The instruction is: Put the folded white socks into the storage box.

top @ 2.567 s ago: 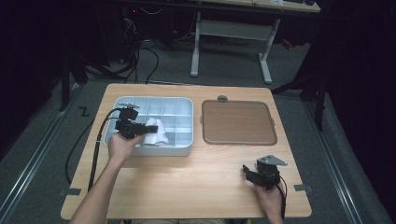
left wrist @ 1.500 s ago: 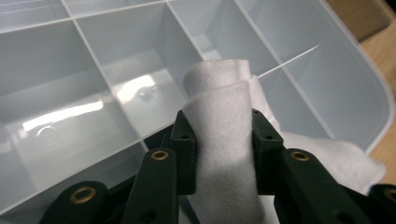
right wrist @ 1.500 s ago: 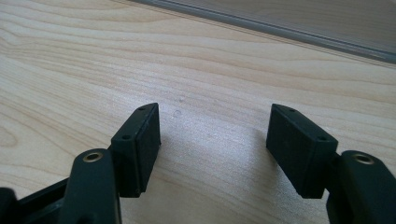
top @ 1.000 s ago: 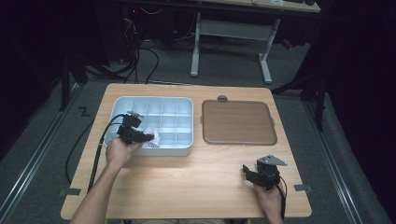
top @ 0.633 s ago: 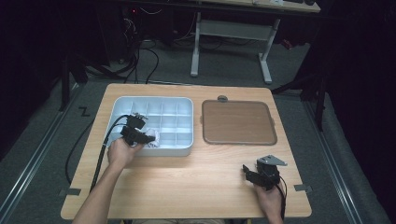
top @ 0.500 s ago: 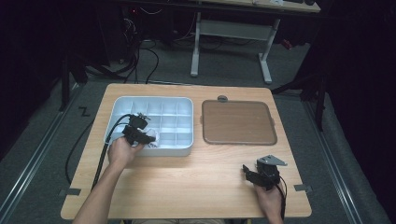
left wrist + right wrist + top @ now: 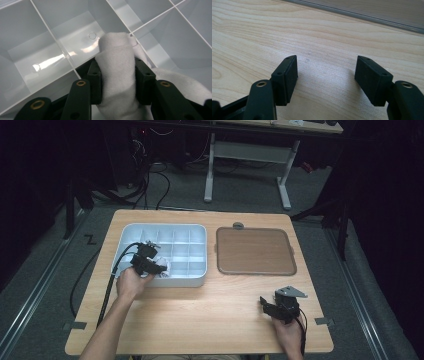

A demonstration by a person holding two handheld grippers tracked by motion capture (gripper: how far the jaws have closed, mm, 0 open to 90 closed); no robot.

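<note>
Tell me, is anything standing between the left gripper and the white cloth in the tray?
Nothing visible does. The white cloth sits directly between the jaws of the left gripper, which have just been opening, over a thin divider of the compartment tray.

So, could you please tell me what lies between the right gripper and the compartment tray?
In the high view, only bare wooden tabletop lies between the right gripper and the compartment tray. The right gripper view shows bare wood too.
</note>
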